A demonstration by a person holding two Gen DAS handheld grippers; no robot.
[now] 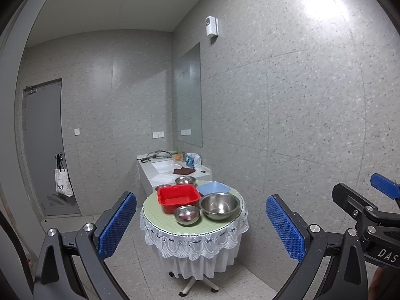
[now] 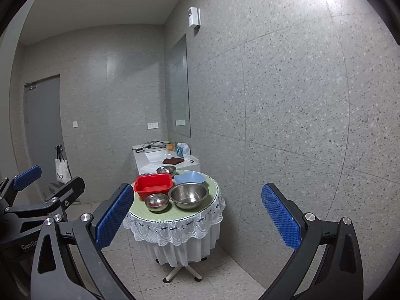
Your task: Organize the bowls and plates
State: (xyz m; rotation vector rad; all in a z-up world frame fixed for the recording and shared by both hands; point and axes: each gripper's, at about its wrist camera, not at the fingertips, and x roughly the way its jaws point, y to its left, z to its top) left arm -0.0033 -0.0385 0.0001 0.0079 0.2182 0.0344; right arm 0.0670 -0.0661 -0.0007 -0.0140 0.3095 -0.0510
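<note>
A large steel bowl (image 1: pixel 219 206) is being shown near the front right edge of the round tabletop (image 1: pixel 150 215), with a small steel bowl (image 1: pixel 187 215) just beside it toward the front edge. A red plastic tub (image 1: pixel 178 197) is being seen behind the small bowl, toward the left edge, and a pale blue plate (image 1: pixel 213 188) is being shown behind the large bowl, near the right edge. Another steel bowl (image 1: pixel 185 180) is being seen at the far edge, and the rim of one more metal dish (image 1: pixel 162 187) is being glimpsed behind the tub's far left corner; whether it is touching the tub cannot be told. The tabletop is being covered by a green cloth with a white lace skirt (image 1: pixel 195 245).

The left gripper (image 1: pixel 201 225) is being held well back from the table with its blue pads wide apart and nothing between them. The right gripper (image 2: pixel 197 215) is likewise being held released, jaws spread, empty, well apart from the bowls. Each gripper is being caught at the edge of the other's view.

Beyond the table, a white sink counter (image 1: pixel 160 172) is being shown against the speckled wall, a brown cloth (image 1: pixel 184 171) lying on it, a mirror (image 1: pixel 188 95) above. A tote bag (image 1: pixel 63 183) is being seen hanging on the grey door (image 1: pixel 42 137).
</note>
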